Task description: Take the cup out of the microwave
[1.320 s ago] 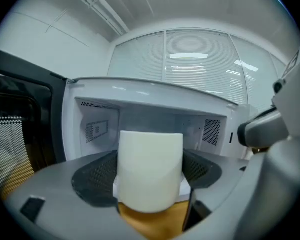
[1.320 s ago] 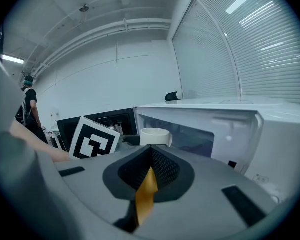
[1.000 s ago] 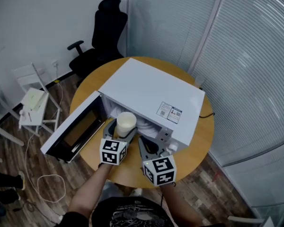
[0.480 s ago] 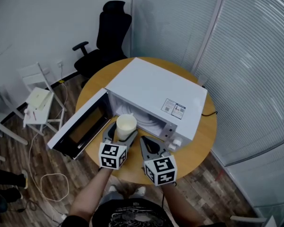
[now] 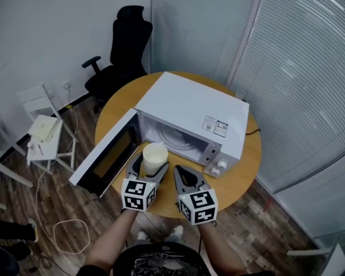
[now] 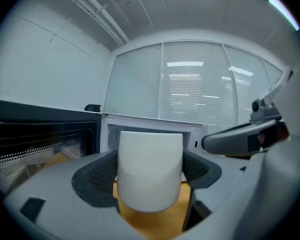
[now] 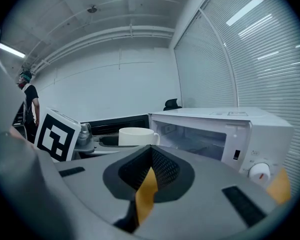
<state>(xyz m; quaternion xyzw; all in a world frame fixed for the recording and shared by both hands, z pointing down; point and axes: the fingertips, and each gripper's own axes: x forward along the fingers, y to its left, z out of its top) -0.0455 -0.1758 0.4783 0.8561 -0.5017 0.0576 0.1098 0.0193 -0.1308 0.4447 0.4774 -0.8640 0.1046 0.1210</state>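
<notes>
A white cup (image 5: 154, 157) (image 6: 150, 171) is held above the round wooden table (image 5: 244, 174), just outside the open microwave (image 5: 190, 117). My left gripper (image 5: 150, 168) (image 6: 150, 176) is shut on the cup, its jaws pressing both sides. The cup (image 7: 136, 136) also shows in the right gripper view, left of the microwave cavity (image 7: 200, 139). My right gripper (image 5: 186, 178) (image 7: 149, 176) hovers beside the left one in front of the microwave's control panel, jaws together with nothing between them.
The microwave door (image 5: 106, 154) hangs open to the left over the table edge. A black office chair (image 5: 118, 56) stands behind the table. A white side table (image 5: 43, 134) is on the left. Glass partitions with blinds (image 5: 293, 79) close the right side.
The left gripper has drawn the cup back out of the microwave mouth toward me, over the table. The right gripper stays close beside it.
</notes>
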